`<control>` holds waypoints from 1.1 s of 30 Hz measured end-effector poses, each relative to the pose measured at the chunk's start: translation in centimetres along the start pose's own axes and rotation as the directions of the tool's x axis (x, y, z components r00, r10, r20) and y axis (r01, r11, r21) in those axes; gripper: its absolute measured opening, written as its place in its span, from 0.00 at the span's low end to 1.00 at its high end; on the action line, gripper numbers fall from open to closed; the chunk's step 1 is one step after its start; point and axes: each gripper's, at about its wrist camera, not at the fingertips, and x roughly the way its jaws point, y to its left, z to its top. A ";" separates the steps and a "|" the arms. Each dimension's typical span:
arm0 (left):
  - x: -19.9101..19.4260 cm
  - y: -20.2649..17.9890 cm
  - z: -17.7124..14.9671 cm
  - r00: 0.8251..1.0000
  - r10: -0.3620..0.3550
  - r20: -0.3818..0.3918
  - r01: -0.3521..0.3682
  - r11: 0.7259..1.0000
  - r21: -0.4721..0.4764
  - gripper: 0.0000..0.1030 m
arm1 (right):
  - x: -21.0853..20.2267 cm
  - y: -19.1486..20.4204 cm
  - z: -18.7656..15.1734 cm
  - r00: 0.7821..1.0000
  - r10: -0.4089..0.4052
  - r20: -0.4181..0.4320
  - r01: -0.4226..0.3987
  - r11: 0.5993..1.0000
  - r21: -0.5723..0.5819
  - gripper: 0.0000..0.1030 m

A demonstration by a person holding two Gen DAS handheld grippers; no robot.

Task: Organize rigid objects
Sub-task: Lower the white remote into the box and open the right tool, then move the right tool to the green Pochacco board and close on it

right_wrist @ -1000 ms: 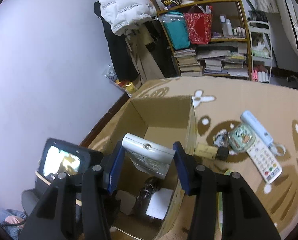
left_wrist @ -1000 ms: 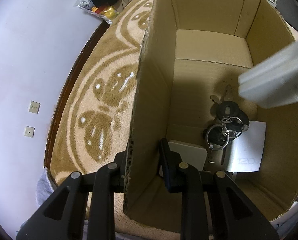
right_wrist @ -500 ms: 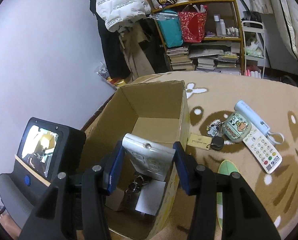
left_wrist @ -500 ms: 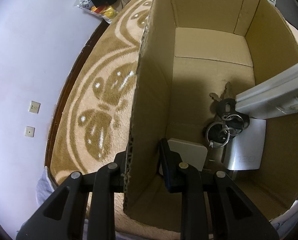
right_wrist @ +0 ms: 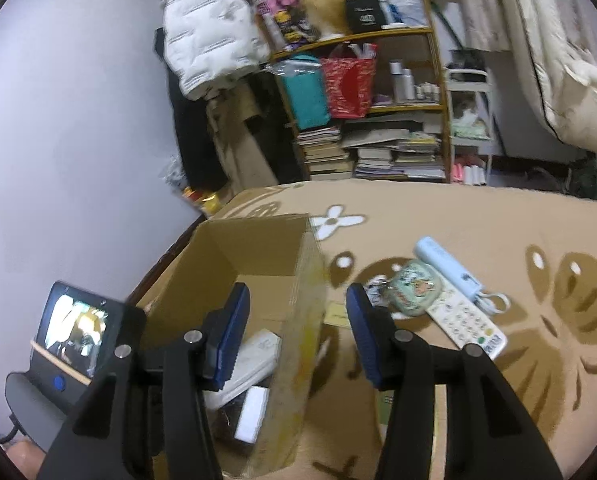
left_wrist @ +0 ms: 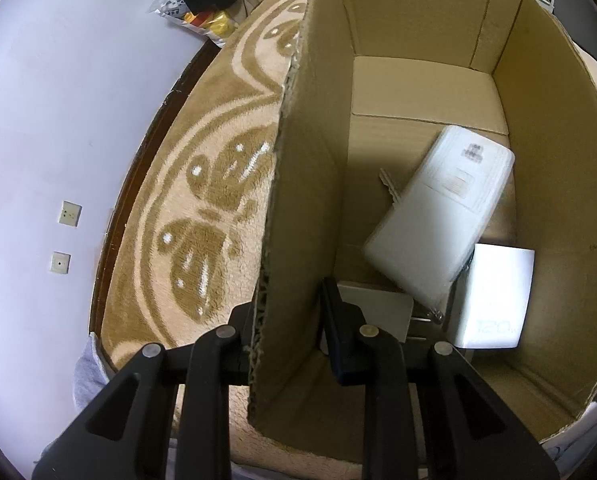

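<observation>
The left claw (left_wrist: 288, 320) is closed on the near left wall of the cardboard box (left_wrist: 558, 184), one finger outside the wall and the other inside, pinching the cardboard between them. The box stands open-topped on a tan rug (left_wrist: 202, 200) with a cream butterfly pattern.

Inside the box, a white remote (left_wrist: 442, 220) lies tilted, its upper end towards the right wall and its lower end resting over other items near the front. A key tip (left_wrist: 388, 182) pokes out from under its left edge. Just below it sits a white flat block (left_wrist: 494, 300) by the right wall, and a small pale square piece (left_wrist: 378, 308) lies close behind the inner finger.

The right claw (right_wrist: 296, 332) is spread wide and holds nothing, hanging above the box's right wall, with one blue-padded finger over the inside and the other over the rug. On the rug to the right of the box lie a second remote with coloured buttons (right_wrist: 468, 324), a pale blue stick-shaped device (right_wrist: 446, 268) touching it, a green round pouch (right_wrist: 414, 288), and a beige tag (right_wrist: 338, 314) near the box wall.
</observation>
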 end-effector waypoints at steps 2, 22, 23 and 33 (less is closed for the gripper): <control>0.0 0.0 0.0 1.000 0.002 0.000 -0.002 1.000 0.002 0.23 | 0.1 -1.2 0.0 0.999 -0.033 -0.008 0.033 0.999 0.014 0.63; 0.0 0.2 -0.1 1.000 -0.010 -0.003 0.010 1.000 -0.005 0.24 | 3.9 -6.1 -2.5 0.970 -0.150 -0.190 0.160 0.986 0.041 0.91; 0.0 0.2 -0.1 1.000 -0.009 -0.003 0.009 1.000 -0.006 0.24 | 4.3 -6.2 -2.7 0.967 -0.152 -0.207 0.164 0.986 0.041 0.91; 0.0 0.3 -0.1 1.000 -0.005 -0.003 0.005 1.000 -0.004 0.24 | 6.7 -6.9 -4.4 0.933 -0.180 -0.311 0.198 0.980 0.024 0.91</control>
